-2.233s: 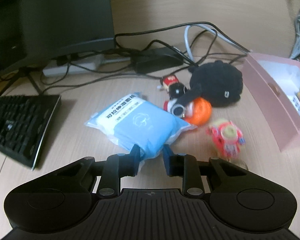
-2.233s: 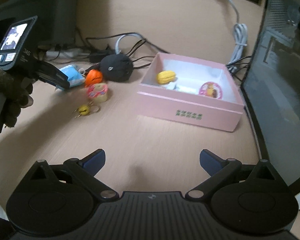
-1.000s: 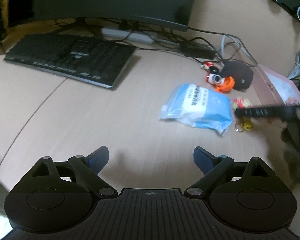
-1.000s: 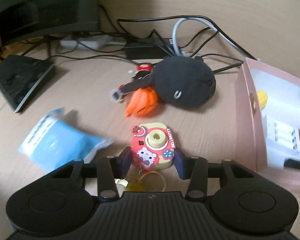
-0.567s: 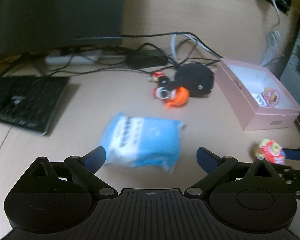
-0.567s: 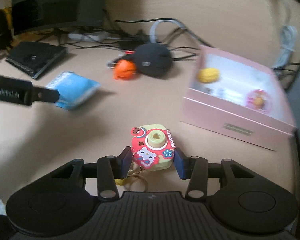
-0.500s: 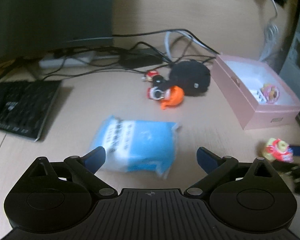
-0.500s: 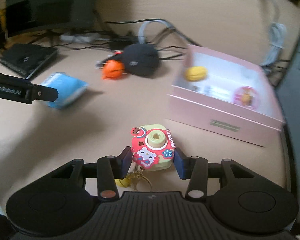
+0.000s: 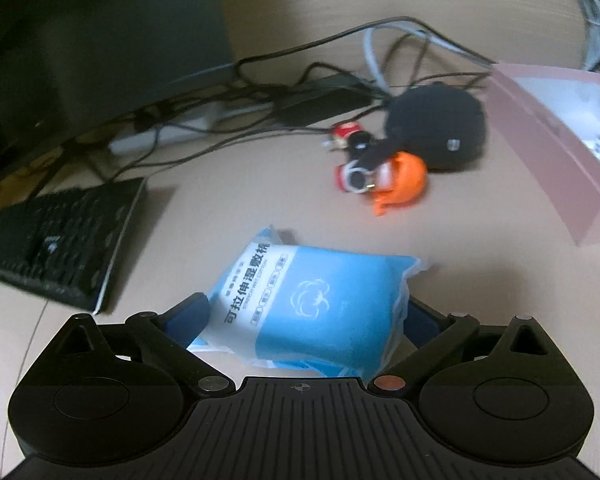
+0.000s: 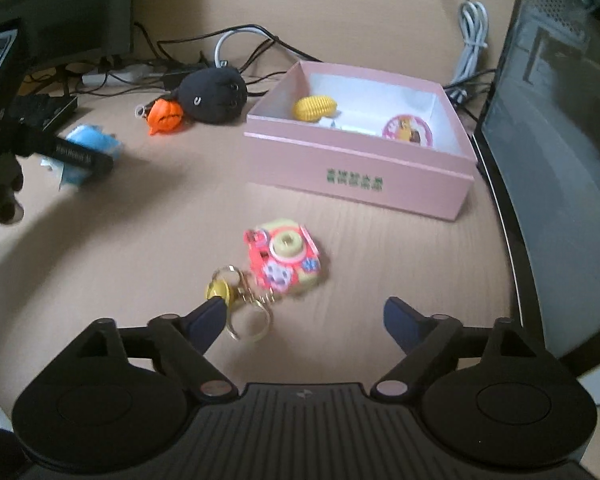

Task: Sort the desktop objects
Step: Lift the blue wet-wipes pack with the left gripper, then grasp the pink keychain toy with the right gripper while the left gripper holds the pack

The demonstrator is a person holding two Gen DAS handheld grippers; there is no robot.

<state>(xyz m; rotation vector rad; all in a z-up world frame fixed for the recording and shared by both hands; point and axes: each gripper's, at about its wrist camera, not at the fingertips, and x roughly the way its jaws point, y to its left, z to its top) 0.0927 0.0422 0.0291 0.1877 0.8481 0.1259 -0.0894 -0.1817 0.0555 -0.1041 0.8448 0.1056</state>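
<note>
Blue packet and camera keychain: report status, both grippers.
Left gripper open, straddling blue packet. Right gripper open; camera keychain on desk, short of pink box. Nothing between.

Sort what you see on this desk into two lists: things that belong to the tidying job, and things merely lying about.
Job:
pink box
camera keychain
blue wipes packet
black plush
orange toy
small red figure
left gripper, right gripper

Lying about:
keyboard
monitor
power strip
cables
</note>
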